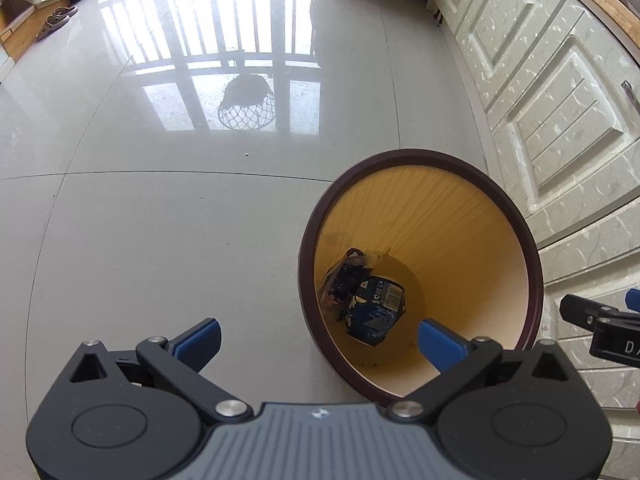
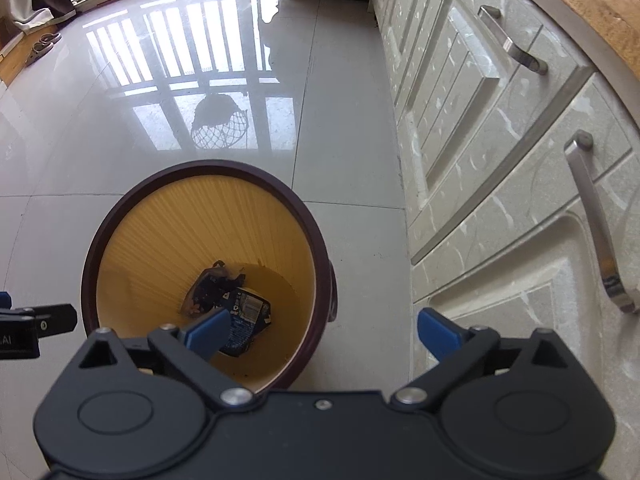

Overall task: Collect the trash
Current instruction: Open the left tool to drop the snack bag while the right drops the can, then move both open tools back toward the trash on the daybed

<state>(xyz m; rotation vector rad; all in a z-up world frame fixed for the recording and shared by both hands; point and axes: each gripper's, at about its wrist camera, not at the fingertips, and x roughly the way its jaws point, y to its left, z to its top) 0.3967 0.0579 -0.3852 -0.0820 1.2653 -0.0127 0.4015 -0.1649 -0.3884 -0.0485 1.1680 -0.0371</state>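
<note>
The waste bin stands on the tiled floor, just beside the cream cabinet doors on the right. It has a dark brown rim and a yellow ribbed inside. At its bottom lie the collected pieces: a crumpled dark blue packet with a barcode and, touching it on the far side, a darker crumpled wrapper.

The left gripper hovers above the near edge of the bin; its blue fingers are spread wide and hold nothing. The right gripper is over the bin's right side, fingers also wide apart and empty. Probably both are placed here because the trash has been released into the bin. No other trash is visible on the floor, which reflects the window bars.
</note>
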